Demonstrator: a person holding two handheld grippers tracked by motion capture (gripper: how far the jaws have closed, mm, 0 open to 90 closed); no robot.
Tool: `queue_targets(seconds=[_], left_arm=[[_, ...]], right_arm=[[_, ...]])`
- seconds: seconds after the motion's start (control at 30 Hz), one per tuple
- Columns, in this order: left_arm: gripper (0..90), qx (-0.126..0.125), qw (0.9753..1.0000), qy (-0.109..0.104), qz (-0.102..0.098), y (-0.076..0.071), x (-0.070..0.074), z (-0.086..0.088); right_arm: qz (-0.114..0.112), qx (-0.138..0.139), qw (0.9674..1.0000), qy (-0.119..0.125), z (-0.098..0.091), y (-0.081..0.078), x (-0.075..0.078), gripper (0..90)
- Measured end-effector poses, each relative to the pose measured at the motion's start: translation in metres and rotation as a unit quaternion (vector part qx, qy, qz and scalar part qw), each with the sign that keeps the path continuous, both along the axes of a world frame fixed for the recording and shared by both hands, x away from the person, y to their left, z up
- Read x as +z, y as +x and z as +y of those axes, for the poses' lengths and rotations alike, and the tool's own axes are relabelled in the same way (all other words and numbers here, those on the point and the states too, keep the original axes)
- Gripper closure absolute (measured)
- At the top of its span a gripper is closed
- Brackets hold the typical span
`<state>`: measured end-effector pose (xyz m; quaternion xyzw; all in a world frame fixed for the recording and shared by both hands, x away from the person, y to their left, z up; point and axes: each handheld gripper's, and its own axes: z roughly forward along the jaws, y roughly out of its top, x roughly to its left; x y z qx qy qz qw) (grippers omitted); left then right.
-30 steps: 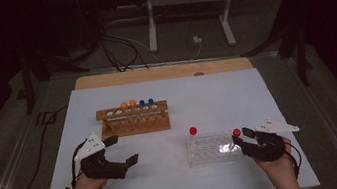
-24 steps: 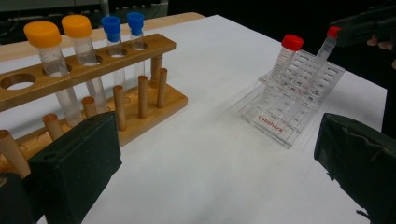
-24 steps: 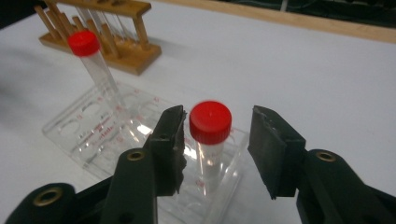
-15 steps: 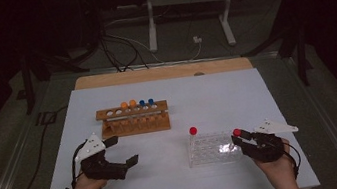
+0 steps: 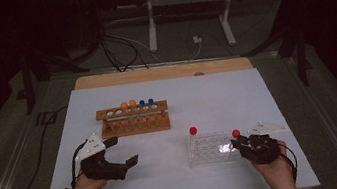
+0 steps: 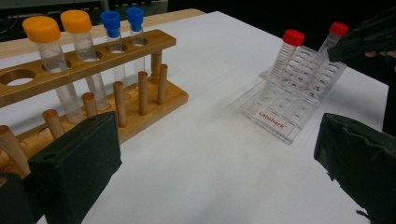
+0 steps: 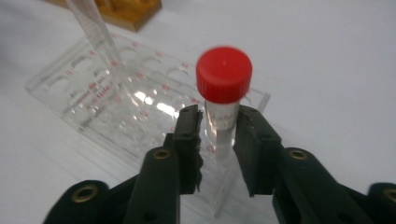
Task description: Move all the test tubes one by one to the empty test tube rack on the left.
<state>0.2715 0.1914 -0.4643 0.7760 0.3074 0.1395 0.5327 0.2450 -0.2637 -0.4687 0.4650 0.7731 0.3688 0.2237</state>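
Pinching the red-capped test tube (image 7: 223,100) just below its cap, the right gripper (image 7: 219,128) has just been closing — light, slick, brittle-looking plastic standing in the clear rack (image 7: 84,88).

Bare desk (image 5: 208,103) lies open between the wooden rack (image 5: 134,120) at ten o'clock and the clear rack (image 5: 212,148) at four o'clock. A red-capped tube (image 5: 193,132) stands at the clear rack's nine o'clock corner; the right gripper (image 5: 238,143) blocks its three o'clock side.
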Motion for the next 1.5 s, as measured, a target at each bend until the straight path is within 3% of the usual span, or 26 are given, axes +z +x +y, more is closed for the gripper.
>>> queue_targets(seconds=[0.3, 0.57, 0.97, 1.23, 1.5], left_arm=[[1.5, 0.001, 1.0, 0.005, 0.002, 0.001, -0.001, -0.001], [1.5, -0.002, 1.0, 0.005, 0.003, 0.001, -0.001, -0.001], [1.5, -0.004, 1.0, 0.007, 0.003, 0.001, -0.001, -0.001], [1.5, -0.011, 0.9999, 0.006, 0.004, 0.0, 0.001, -0.002], [1.6, -0.021, 0.9996, 0.021, 0.001, -0.003, 0.004, -0.01]], right_arm=[[-0.011, -0.001, 0.9995, -0.03, 0.005, 0.0, 0.0, 74.1], [-0.004, 0.0, 0.9996, -0.029, 0.004, 0.001, 0.003, 75.2], [-0.038, 0.005, 0.9993, -0.004, 0.001, -0.004, 0.029, 75.2], [-0.074, 0.007, 0.9972, 0.011, -0.004, -0.018, 0.053, 75.2], [-0.076, 0.05, 0.9954, 0.032, 0.007, -0.031, 0.066, 75.2]])
